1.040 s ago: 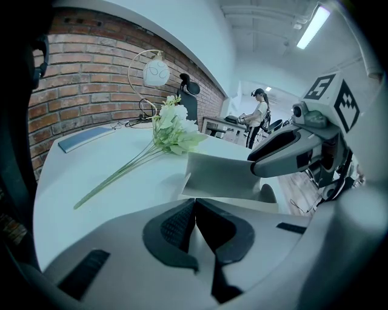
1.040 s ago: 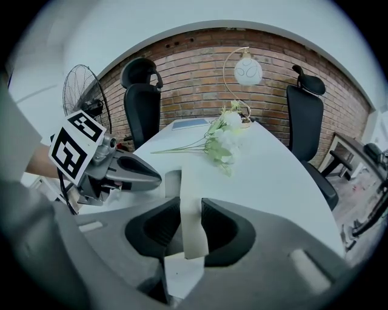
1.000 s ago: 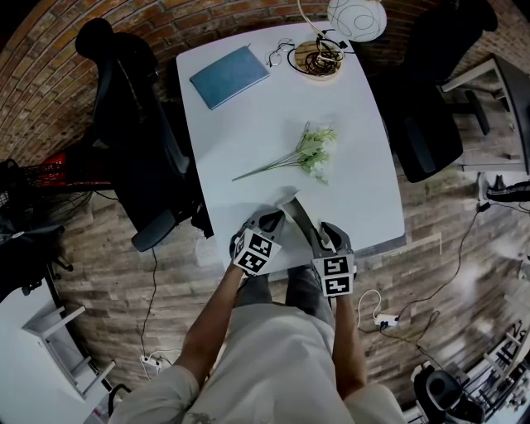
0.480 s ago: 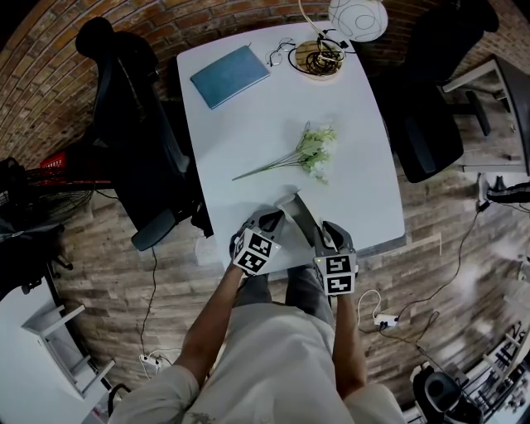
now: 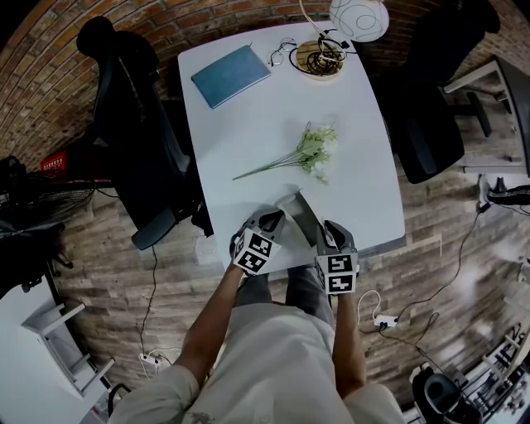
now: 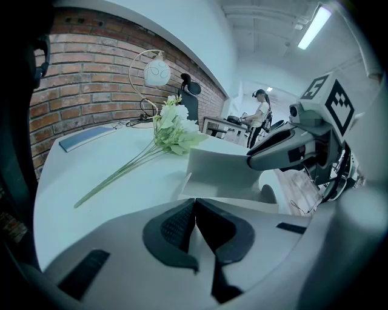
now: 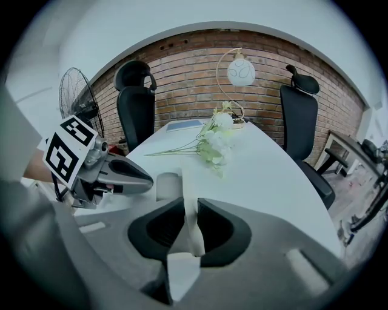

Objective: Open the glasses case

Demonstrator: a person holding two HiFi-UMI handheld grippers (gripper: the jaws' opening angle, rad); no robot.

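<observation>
The glasses case [image 5: 296, 211] is a pale grey folding case near the table's front edge, with one flap raised. My left gripper [image 5: 273, 219] sits at its left side. In the left gripper view its jaws [image 6: 194, 201] are shut on the case's low near edge [image 6: 227, 172]. My right gripper [image 5: 325, 234] is at the case's right side. In the right gripper view this gripper [image 7: 189, 203] has just been closing, and its pads pinch a thin white flap of the case [image 7: 193, 181]. The left gripper [image 7: 130, 175] shows at that view's left.
A bunch of pale flowers [image 5: 310, 153] lies mid-table beyond the case. Farther back are a blue notebook [image 5: 230, 75], glasses [image 5: 276, 56], a wooden bowl of cables [image 5: 317, 58] and a round lamp [image 5: 356, 16]. Black chairs stand left [image 5: 132, 124] and right [image 5: 431, 116].
</observation>
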